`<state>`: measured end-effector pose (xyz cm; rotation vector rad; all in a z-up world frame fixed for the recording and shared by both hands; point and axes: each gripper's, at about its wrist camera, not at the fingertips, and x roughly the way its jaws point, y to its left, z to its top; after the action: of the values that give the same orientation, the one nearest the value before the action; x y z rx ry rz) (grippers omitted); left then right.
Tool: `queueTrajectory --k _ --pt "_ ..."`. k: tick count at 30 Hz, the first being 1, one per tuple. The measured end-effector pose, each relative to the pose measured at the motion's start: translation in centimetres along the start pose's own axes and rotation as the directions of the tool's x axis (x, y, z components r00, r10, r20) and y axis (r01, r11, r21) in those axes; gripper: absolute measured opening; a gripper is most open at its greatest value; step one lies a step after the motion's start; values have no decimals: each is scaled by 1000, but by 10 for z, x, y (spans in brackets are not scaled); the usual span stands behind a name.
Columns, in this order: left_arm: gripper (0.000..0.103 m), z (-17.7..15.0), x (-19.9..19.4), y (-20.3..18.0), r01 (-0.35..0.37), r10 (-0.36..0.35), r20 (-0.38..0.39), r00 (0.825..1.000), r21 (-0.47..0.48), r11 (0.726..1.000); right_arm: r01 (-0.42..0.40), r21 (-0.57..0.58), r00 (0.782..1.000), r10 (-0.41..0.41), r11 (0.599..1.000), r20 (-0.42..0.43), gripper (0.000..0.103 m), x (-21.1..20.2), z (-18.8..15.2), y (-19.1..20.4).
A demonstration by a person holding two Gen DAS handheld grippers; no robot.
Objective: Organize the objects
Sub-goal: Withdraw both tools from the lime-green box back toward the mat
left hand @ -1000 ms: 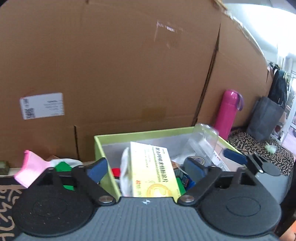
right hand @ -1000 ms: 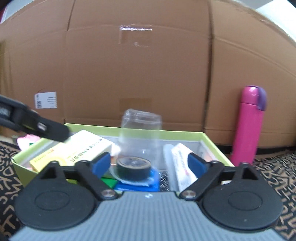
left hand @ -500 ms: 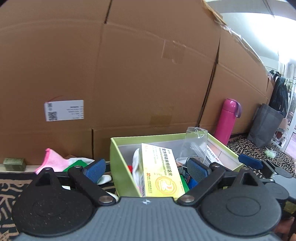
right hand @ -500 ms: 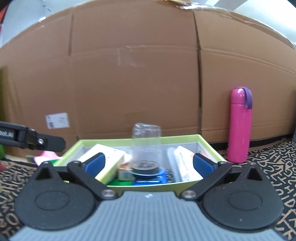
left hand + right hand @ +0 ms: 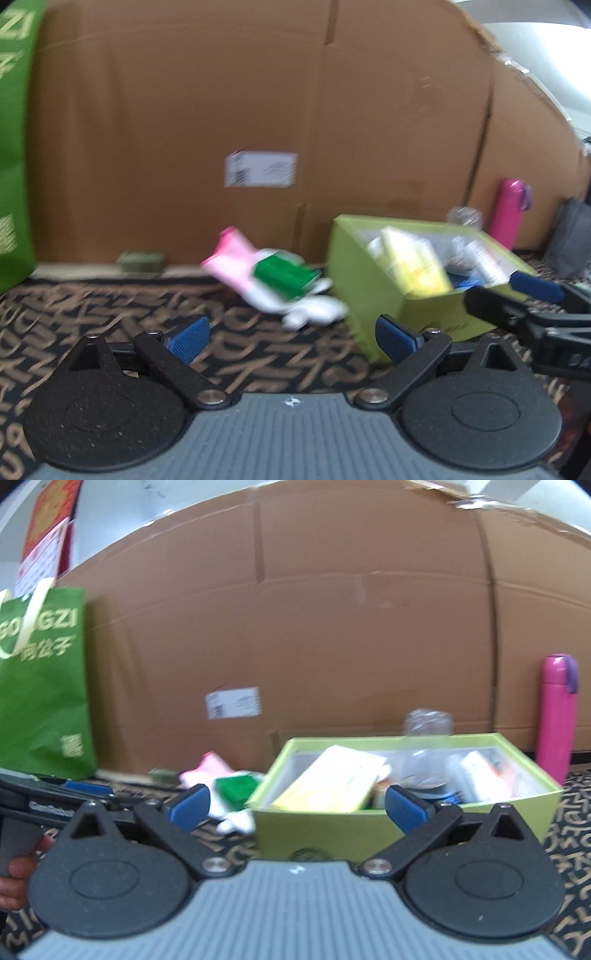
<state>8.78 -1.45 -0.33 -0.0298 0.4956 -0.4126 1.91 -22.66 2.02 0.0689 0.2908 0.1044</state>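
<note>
My left gripper (image 5: 291, 338) hangs low over the patterned mat (image 5: 110, 314), fingers spread wide, nothing between the blue pads (image 5: 186, 338). Ahead and slightly right of it lies a small heap: a pink-and-white cloth (image 5: 236, 258) with a green packet (image 5: 284, 277) on top, just left of the lime-green box (image 5: 354, 266). View is blurred; finer detail of the heap cannot be made out. My right gripper (image 5: 295, 808) is likewise spread and empty, held close in front of the box's near wall (image 5: 332, 834). The box holds a yellow carton (image 5: 328, 779) leaning at its left side, a clear plastic cup (image 5: 426, 738) mouth-down near the middle, a black tape roll (image 5: 424, 781) under it, and a white packet (image 5: 476, 775) toward the right. A pink flask (image 5: 556, 723) stands upright right of the box, against the cardboard wall (image 5: 332, 627). A green bag (image 5: 44, 686) stands far left. A small olive block (image 5: 140, 260) sits by the cardboard, left of the cloth.
</note>
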Motion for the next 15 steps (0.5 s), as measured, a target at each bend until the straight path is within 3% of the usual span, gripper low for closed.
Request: queueTrajectory --k 6,10,15 --pt "99 -7 -1 49 -108 105 -46 993 -66 992 -107 -61 991 101 992 -84 102 19 -16 41" --pt "99 -4 -9 74 -130 125 -41 991 -136 982 -150 -119 984 136 982 -116 86 36 -14 66" --pt "99 2 -11 92 -153 152 -19 988 -165 974 -178 -179 978 153 968 -143 78 73 -5 93"
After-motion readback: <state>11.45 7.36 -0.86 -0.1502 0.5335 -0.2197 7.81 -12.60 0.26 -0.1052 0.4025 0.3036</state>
